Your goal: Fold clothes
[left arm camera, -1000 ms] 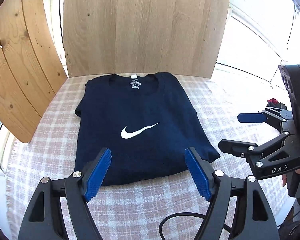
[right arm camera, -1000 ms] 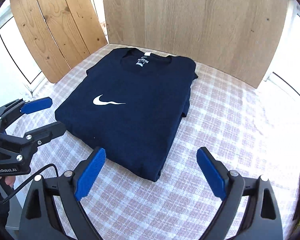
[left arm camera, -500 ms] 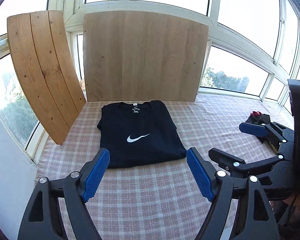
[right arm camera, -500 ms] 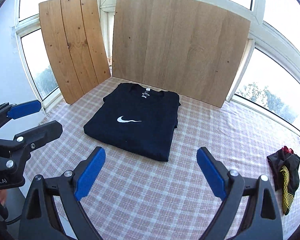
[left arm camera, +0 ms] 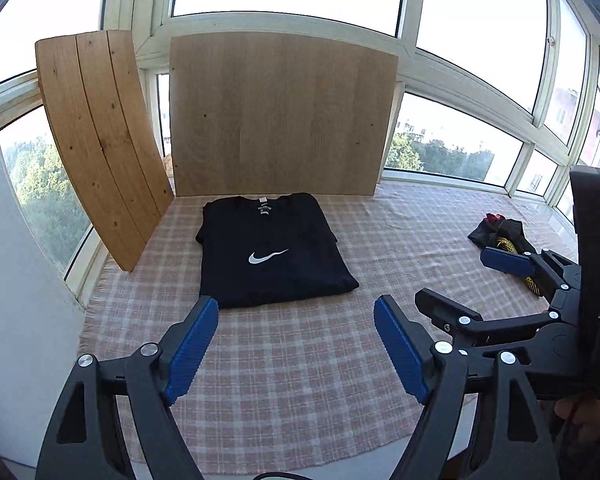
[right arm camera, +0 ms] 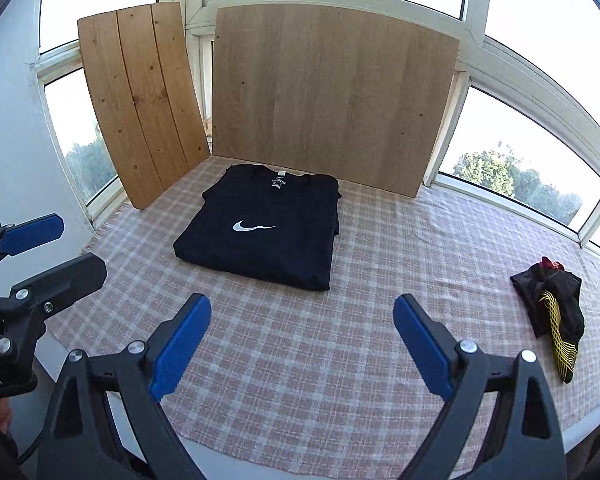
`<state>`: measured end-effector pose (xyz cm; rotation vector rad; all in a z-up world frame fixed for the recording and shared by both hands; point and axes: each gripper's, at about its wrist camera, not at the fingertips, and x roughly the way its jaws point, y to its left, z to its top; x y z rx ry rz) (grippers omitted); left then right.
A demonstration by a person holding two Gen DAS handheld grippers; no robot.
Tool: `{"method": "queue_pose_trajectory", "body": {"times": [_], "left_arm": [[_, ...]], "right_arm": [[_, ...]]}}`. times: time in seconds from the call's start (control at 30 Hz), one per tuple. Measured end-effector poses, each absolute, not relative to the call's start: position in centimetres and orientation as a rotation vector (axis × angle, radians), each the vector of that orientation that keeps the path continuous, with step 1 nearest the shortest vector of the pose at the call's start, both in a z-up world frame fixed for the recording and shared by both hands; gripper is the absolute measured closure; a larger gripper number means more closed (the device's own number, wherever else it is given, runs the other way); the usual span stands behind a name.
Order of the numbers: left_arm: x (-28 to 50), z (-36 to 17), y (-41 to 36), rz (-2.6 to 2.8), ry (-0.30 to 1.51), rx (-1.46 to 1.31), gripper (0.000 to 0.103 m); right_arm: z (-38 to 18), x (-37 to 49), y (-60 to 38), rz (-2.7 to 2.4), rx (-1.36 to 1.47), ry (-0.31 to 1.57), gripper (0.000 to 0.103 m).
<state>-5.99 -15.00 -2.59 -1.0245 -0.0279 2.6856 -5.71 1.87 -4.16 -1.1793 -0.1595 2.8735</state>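
Navy tee (left arm camera: 274, 250) folded flat on checked surface (left arm camera: 300, 380); we hold both hand-held grippers, left (left arm camera: 296, 346) & right (right arm camera: 302, 344), wide apart, empty.

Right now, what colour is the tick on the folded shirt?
White tick on navy shirt; right wrist view.

The navy T-shirt (right arm camera: 260, 224) is soft matt knit cloth with a smooth white printed logo. Under it, the tablecloth (right arm camera: 340, 344) is a coarse woven check in pink and grey, frayed at its edge. Behind the shirt stands a pale board (right arm camera: 332, 96) of smooth matt wood grain; left of it, a plank panel (right arm camera: 140, 96) looks knotty and warmer. Both grippers, left gripper (left arm camera: 296, 344) and right gripper (right arm camera: 302, 344), are matt black plastic with shiny metal rivets and ribbed blue pads (right arm camera: 180, 344).
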Motion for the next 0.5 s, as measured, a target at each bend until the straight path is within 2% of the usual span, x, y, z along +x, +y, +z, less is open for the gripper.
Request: {"method": "queue_pose_trajectory", "body": {"times": [0.5], "left_arm": [[-4.2, -1.4, -15.4, 2.730, -0.002, -0.911, 0.025]], "right_arm": [[-2.9, -4.5, 2.3, 2.874, -1.164, -0.162, 0.010]]}}
